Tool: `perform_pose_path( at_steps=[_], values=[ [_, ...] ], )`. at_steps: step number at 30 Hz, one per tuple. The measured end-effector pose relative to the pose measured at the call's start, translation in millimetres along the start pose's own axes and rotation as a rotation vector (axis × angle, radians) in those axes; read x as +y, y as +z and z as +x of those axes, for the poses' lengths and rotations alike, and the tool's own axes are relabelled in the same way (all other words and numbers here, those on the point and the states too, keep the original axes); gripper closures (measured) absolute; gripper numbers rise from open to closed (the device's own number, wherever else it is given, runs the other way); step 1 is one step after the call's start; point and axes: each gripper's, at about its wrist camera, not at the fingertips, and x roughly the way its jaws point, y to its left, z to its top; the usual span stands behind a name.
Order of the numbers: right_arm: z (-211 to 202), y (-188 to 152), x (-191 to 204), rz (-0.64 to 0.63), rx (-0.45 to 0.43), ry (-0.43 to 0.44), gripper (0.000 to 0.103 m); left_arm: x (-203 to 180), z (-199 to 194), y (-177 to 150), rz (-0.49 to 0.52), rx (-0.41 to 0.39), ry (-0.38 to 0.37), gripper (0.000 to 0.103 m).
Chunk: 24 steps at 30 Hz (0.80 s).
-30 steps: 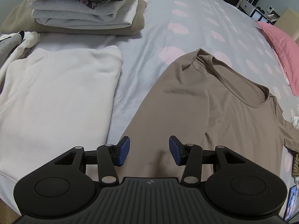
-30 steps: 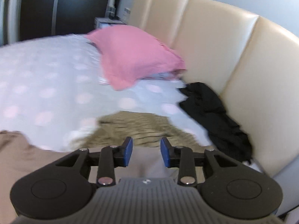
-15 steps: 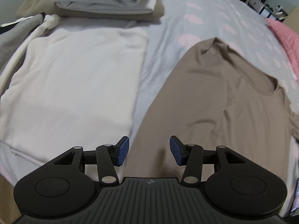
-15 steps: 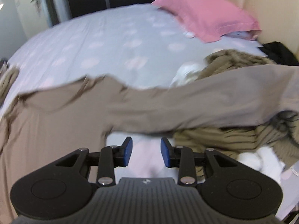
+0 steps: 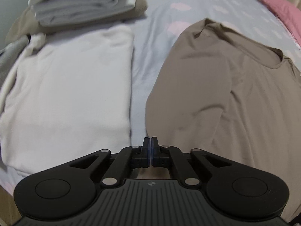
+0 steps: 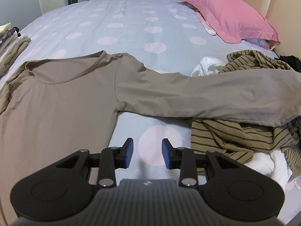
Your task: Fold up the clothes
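Note:
A tan long-sleeved shirt [image 5: 216, 86] lies flat on the bed, neckline away from me. My left gripper [image 5: 151, 146] is shut at the shirt's near left edge, and tan cloth shows just behind its closed pads. In the right wrist view the same shirt [image 6: 62, 105] spreads to the left, with one sleeve [image 6: 216, 96] stretched right over a heap of clothes. My right gripper [image 6: 147, 153] stands open above the bare sheet, just right of the shirt's side seam and below the sleeve, holding nothing.
A folded white garment [image 5: 71, 86] lies left of the shirt, with a stack of folded clothes [image 5: 88, 7] behind it. A striped olive garment [image 6: 242, 131] and white cloth [image 6: 208, 66] are heaped at the right. A pink pillow [image 6: 227, 13] lies by the headboard.
My left gripper has shut at the shirt's near edge after standing open. The right gripper swung from the headboard round to the shirt and its spread sleeve, staying open.

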Motion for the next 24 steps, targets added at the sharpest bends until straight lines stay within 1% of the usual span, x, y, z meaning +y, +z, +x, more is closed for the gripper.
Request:
perform_pose_path(
  at_steps=[2,5,7,10,18,21,22,24],
  values=[
    [0.3,-1.2,1.1,-0.005,0.002,-0.003,0.066,1.4,-8.8,3.0,-0.016,-0.035,-0.006,0.103],
    [0.5,-1.3,1.4,-0.005,0.004,-0.002,0.066,13.5,-30.2,13.1,-0.082,-0.103,-0.047,0.103],
    [2.0,-1.6,2.2,-0.009,0.011,-0.001,0.066,21.7,-47.5,25.2,-0.111,-0.155,-0.058,0.103],
    [4.7,-2.0,3.7,-0.017,0.022,0.002,0.066,38.3,-67.1,46.6,-0.147,-0.208,-0.066,0.103],
    [11.2,-3.5,9.5,-0.046,0.038,0.031,0.066,81.2,-51.2,101.7,-0.154,-0.24,0.052,0.103],
    [15.4,-4.7,12.9,-0.062,0.052,0.054,0.066,97.3,-45.3,122.3,-0.156,-0.253,0.097,0.103],
    [16.8,-5.1,14.8,-0.068,0.058,0.06,0.066,102.3,-40.7,127.7,-0.159,-0.25,0.106,0.103],
    [20.0,-5.7,18.5,-0.082,0.07,0.071,0.066,103.3,-28.5,127.1,-0.159,-0.227,0.109,0.102]
  ],
)
